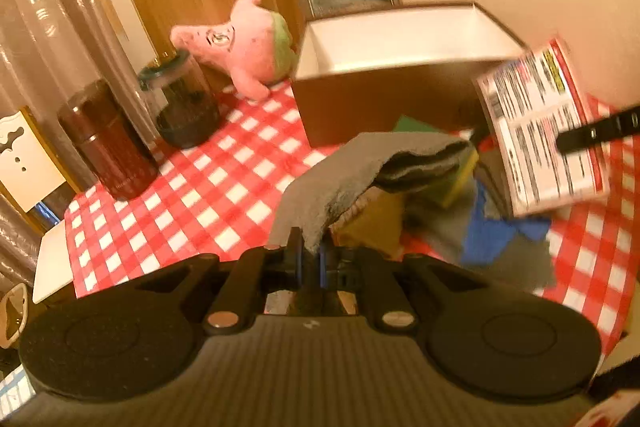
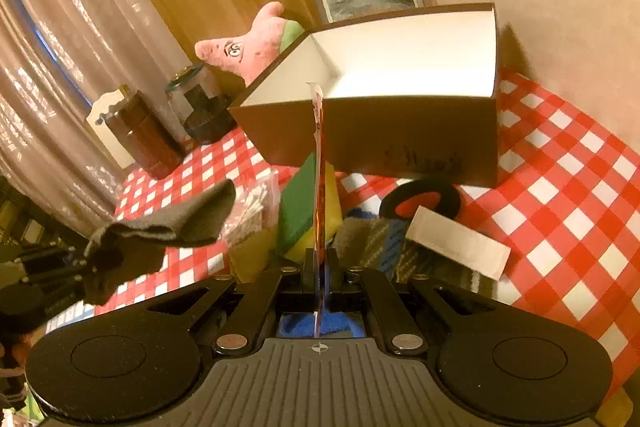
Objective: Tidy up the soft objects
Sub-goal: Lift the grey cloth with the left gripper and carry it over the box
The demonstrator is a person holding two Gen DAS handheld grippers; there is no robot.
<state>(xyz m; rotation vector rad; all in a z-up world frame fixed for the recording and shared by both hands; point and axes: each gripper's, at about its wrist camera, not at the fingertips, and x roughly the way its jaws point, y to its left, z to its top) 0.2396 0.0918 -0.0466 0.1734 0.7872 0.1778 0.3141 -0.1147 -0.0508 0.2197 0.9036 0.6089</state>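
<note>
My left gripper (image 1: 313, 255) is shut on a grey cloth (image 1: 352, 171) and holds it above the pile; it also shows in the right wrist view (image 2: 168, 223). My right gripper (image 2: 319, 263) is shut on a flat red-and-white printed packet (image 2: 319, 155), seen edge-on; in the left wrist view the packet (image 1: 540, 131) hangs at the right. An open brown box with a white inside (image 1: 400, 43) (image 2: 400, 75) stands behind. A green-and-yellow sponge (image 2: 308, 207) and blue cloth (image 1: 496, 235) lie in the pile on the checked tablecloth (image 1: 200, 195).
A pink plush toy (image 1: 244, 43) (image 2: 256, 47) lies left of the box. Two dark jars (image 1: 108, 139) (image 1: 184, 107) stand at the left. A bag of cotton swabs (image 2: 252, 207), a black ring (image 2: 420, 199) and a white flat box (image 2: 456, 247) lie near the pile.
</note>
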